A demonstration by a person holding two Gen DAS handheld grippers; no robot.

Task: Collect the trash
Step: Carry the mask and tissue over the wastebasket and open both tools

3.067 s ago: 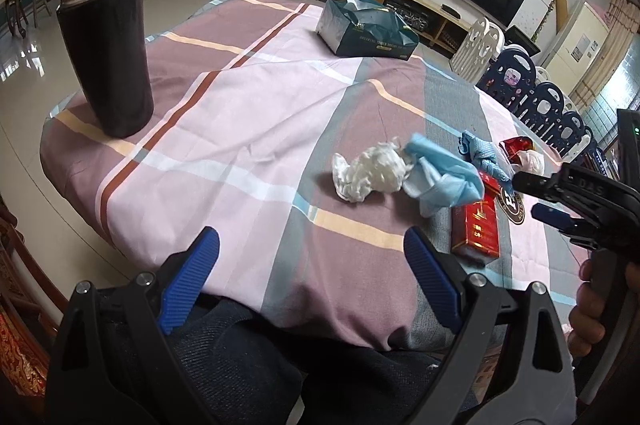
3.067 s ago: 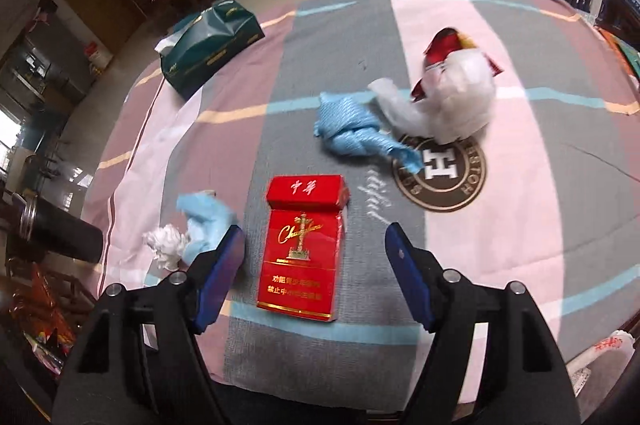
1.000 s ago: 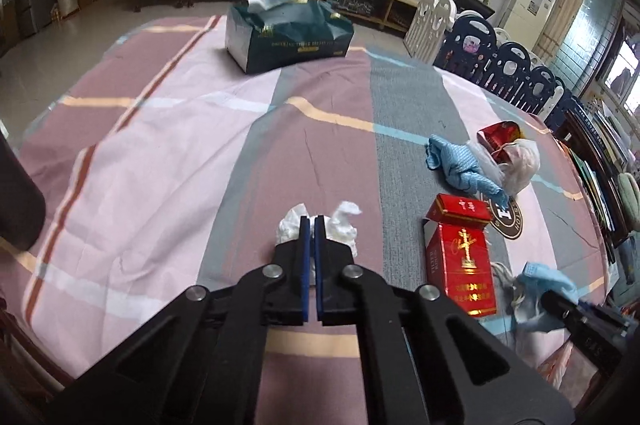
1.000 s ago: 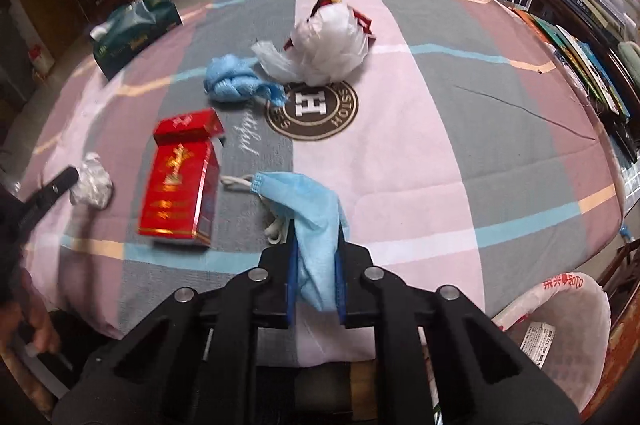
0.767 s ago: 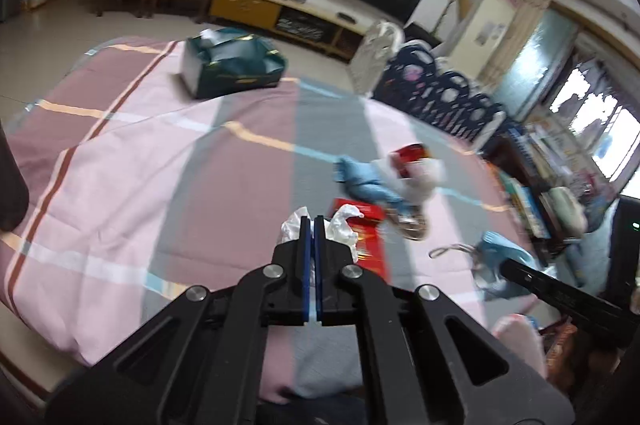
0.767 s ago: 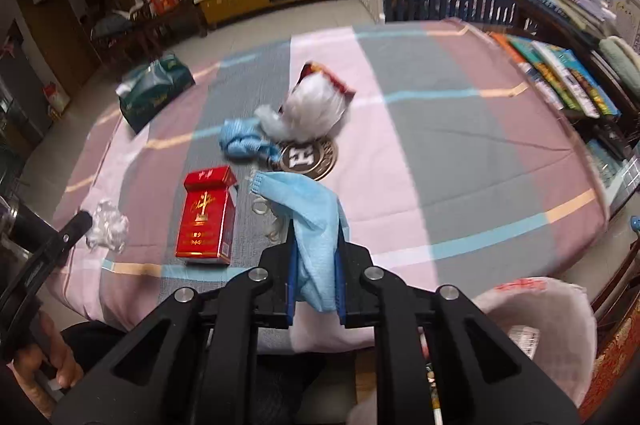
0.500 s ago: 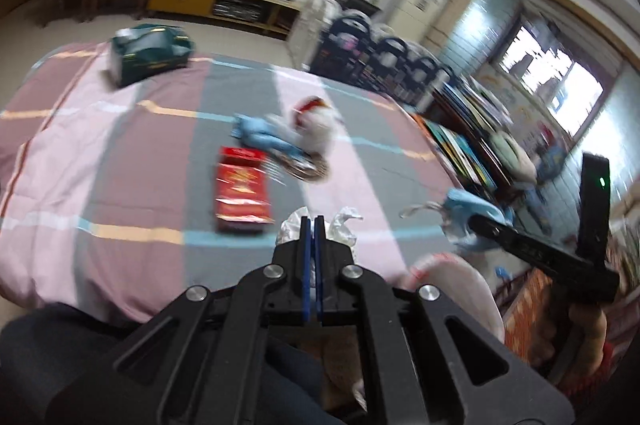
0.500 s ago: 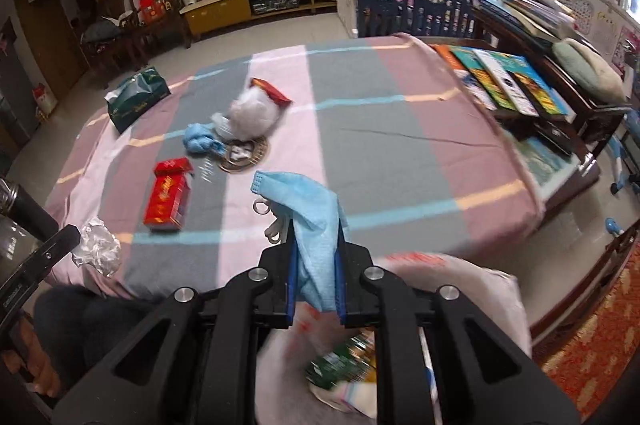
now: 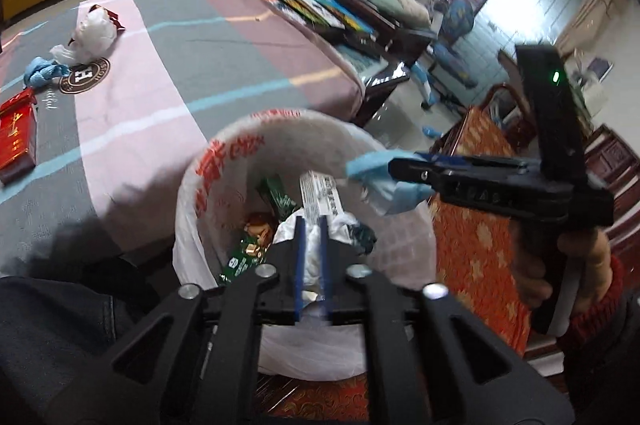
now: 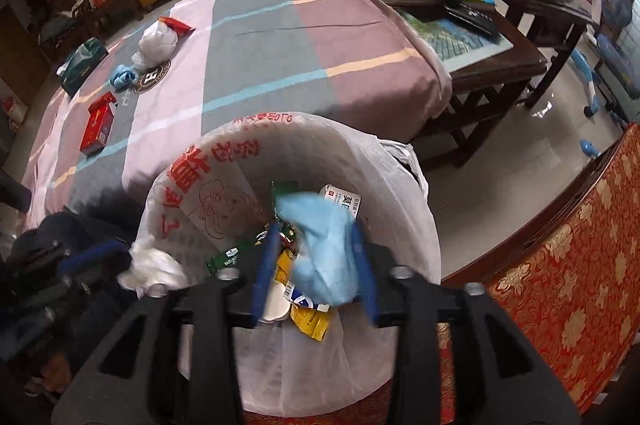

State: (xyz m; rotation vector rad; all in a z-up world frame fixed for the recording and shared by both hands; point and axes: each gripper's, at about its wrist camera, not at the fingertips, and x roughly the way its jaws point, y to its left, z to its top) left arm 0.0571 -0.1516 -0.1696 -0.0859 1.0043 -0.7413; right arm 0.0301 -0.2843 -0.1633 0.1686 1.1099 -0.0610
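Right wrist view, item 1: right gripper (image 10: 316, 257) pointing steeply down over the mouth of the white bin bag (image 10: 400, 161), just off the near edge of the table (image 10: 260, 37). Its jaws have just been opening; the blue face mask (image 10: 320, 245) sits between them, no longer pinched, seemingly clinging to 1 pad.

Left wrist view, item 2: left gripper (image 9: 311, 257), angled down over the same bag (image 9: 224, 161). Its jaws have just been opening to a narrow gap; the white crumpled tissue (image 9: 312, 265) shows in that gap, and whether it hangs there or has fallen is unclear.

Handling note: both pieces want a clean drop. Judged best to spread each pair of jaws wider while centred over the opening, and give the mask a small shake if it sticks.

Pose: person's hand (image 9: 560, 265), red cuff, grips the right tool upright beside the bag.

Remaining on table: red cigarette pack (image 10: 98, 125), blue cloth wad (image 10: 122, 75), white plastic bag (image 10: 156, 43).
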